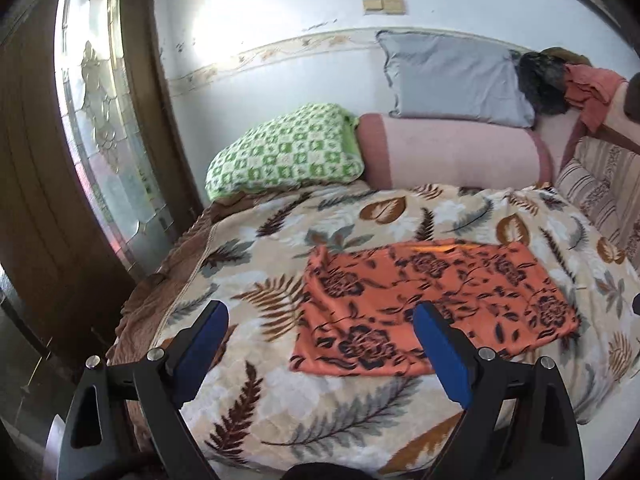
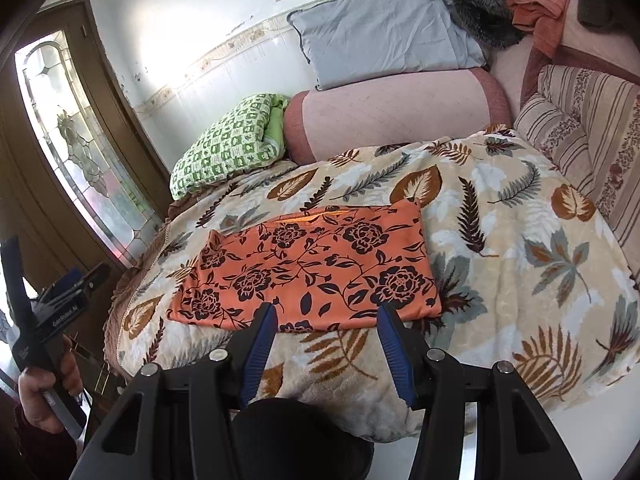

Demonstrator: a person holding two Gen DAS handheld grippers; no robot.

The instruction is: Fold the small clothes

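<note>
Centrally, an orange floral-printed garment (image 2: 308,268) lies flat as a rough rectangle on the leaf-patterned plush blanket (image 2: 500,240) covering the bed. Left gripper (image 1: 320,316) and right gripper (image 2: 328,316) hover near its front edge, jaws apart, holding nothing. Risk: pinching blanket pile with the cloth would drag both and skew the fold.

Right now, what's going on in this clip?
A person stands at a bed with a handheld gripper in each hand. An orange floral cloth lies flat on the leaf-print blanket, already a neat rectangle. The left gripper and right gripper are both open and held just short of the cloth's near edge, gripping nothing. Pillows sit against the wall behind. Whether a fold comes next or the cloth is done, I can't tell.
</note>
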